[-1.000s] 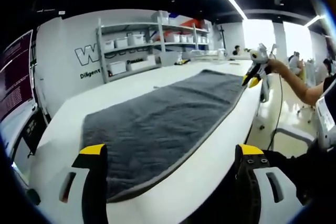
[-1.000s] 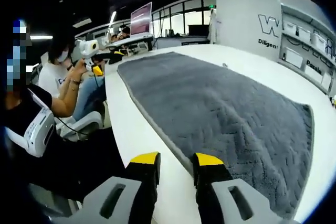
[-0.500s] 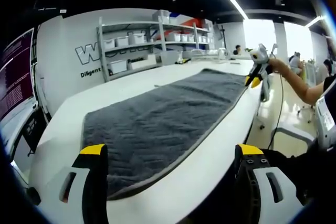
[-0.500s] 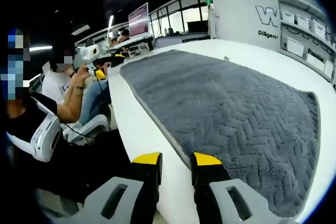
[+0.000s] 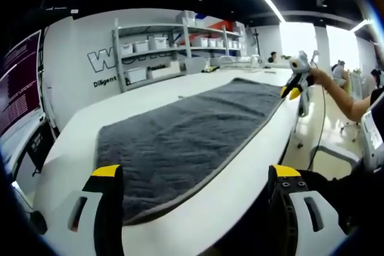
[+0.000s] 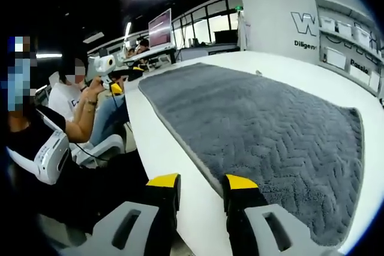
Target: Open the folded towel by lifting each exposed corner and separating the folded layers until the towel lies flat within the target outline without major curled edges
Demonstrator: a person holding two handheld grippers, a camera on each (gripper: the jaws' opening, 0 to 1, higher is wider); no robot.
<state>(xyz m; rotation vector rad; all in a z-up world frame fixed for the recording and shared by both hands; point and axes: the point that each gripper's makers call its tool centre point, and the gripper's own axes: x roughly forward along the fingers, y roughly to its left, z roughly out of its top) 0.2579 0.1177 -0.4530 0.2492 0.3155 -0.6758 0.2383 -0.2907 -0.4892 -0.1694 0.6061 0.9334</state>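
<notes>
A dark grey towel (image 5: 192,127) lies spread out long and flat on the white table (image 5: 72,136), its pale border running along the near table edge. My left gripper (image 5: 195,175) stands wide open at one short end of the towel, nothing between its jaws. At the far end, a hand holds my right gripper (image 5: 293,87) just off the towel's corner. In the right gripper view the towel (image 6: 264,130) stretches away over the table (image 6: 159,142). My right gripper (image 6: 201,182) is narrowly open over the towel's border and holds nothing. The left gripper (image 6: 111,86) shows far off.
Metal shelves (image 5: 156,49) with white bins stand behind the table against a lettered wall. A dark screen (image 5: 18,88) hangs at the left. A person's arm (image 6: 84,109) and a chair (image 6: 96,145) sit beside the table's long edge, with monitors (image 6: 161,26) behind.
Both views have shifted slightly. My right gripper's jaws have parted a little. The towel lies as before, and the left jaws stay wide.
</notes>
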